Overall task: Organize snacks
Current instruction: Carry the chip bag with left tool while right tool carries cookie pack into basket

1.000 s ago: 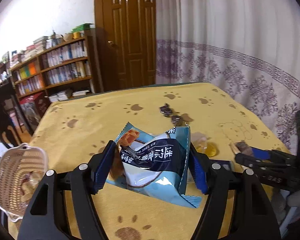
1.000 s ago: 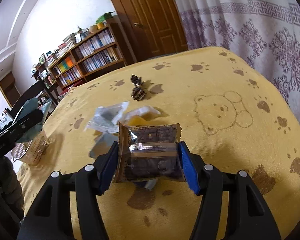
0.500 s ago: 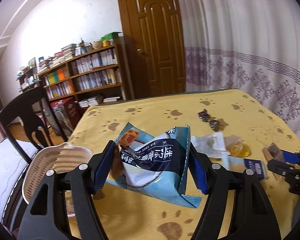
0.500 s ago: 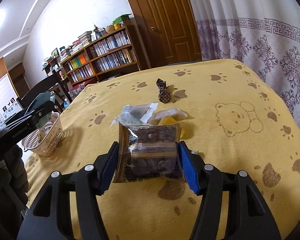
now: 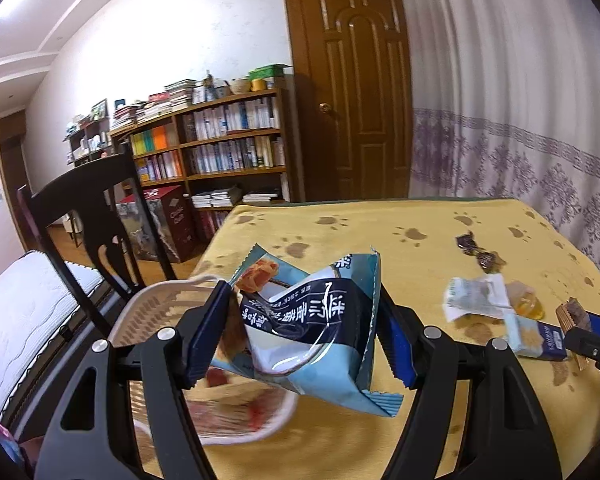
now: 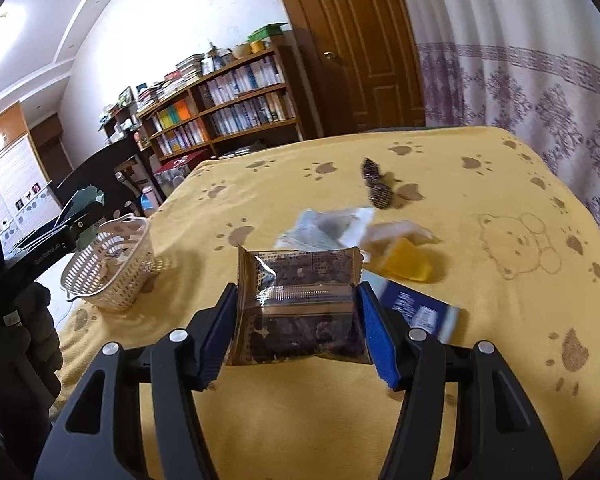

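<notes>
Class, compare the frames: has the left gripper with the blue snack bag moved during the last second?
Yes. The left gripper carried the blue snack bag leftward, over the white basket at the table's edge.

Both grippers are built from black plastic arms with triangular cut-outs and silver screws. Ribbed blue pads are fitted on the fingers of the left gripper and right gripper. A dark glove is worn.

The blue packet hides the blurred basket's contents.

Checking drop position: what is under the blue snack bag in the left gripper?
The white basket sits below the blue snack bag, with red-wrapped snacks inside; the bag hides the rest.
</notes>
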`<state>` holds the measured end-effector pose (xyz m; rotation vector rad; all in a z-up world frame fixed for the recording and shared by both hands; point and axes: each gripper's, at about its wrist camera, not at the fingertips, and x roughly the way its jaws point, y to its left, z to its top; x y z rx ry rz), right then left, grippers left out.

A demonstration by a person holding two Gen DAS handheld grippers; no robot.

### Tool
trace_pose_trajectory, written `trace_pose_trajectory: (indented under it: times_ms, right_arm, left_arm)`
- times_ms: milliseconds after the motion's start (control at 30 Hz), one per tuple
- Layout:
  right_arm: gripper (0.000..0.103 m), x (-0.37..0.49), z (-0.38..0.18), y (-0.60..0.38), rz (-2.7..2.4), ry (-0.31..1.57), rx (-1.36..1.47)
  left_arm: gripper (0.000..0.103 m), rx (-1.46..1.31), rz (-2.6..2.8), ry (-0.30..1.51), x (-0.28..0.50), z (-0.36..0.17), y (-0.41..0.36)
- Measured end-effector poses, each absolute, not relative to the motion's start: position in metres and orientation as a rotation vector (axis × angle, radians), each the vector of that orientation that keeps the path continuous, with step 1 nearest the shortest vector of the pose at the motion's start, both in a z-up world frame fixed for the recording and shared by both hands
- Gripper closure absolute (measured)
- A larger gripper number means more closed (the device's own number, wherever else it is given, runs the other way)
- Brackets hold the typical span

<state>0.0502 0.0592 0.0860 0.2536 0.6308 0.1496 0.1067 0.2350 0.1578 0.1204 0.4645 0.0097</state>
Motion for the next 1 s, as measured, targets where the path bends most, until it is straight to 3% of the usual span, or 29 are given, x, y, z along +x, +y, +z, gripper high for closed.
trace_pose_trajectory:
  times_ms: [267, 300, 367, 400, 1000]
  right_arm:
    - [0.043, 0.065, 0.094, 0.110, 0.218, 0.645, 0.195]
    - [0.043, 0.067, 0.094, 0.116, 0.225, 0.648, 0.189]
    - [0.043, 0.071, 0.095, 0.129, 0.242, 0.654, 0.175]
    - [0.043, 0.073, 0.096, 0.135, 0.249, 0.656, 0.168]
    - [0.043, 0.134, 0.141, 0.277, 0.459, 0.652, 0.062]
  left_arm:
    - [0.031, 0.044, 0.056, 0.454, 0.110, 0.163, 0.292]
    - [0.029, 0.032, 0.061, 0.454, 0.113, 0.163, 0.298]
    - [0.014, -0.003, 0.087, 0.442, 0.114, 0.165, 0.314]
    - [0.013, -0.018, 0.096, 0.432, 0.114, 0.166, 0.319]
    - [0.012, -0.172, 0.120, 0.348, 0.085, 0.202, 0.377]
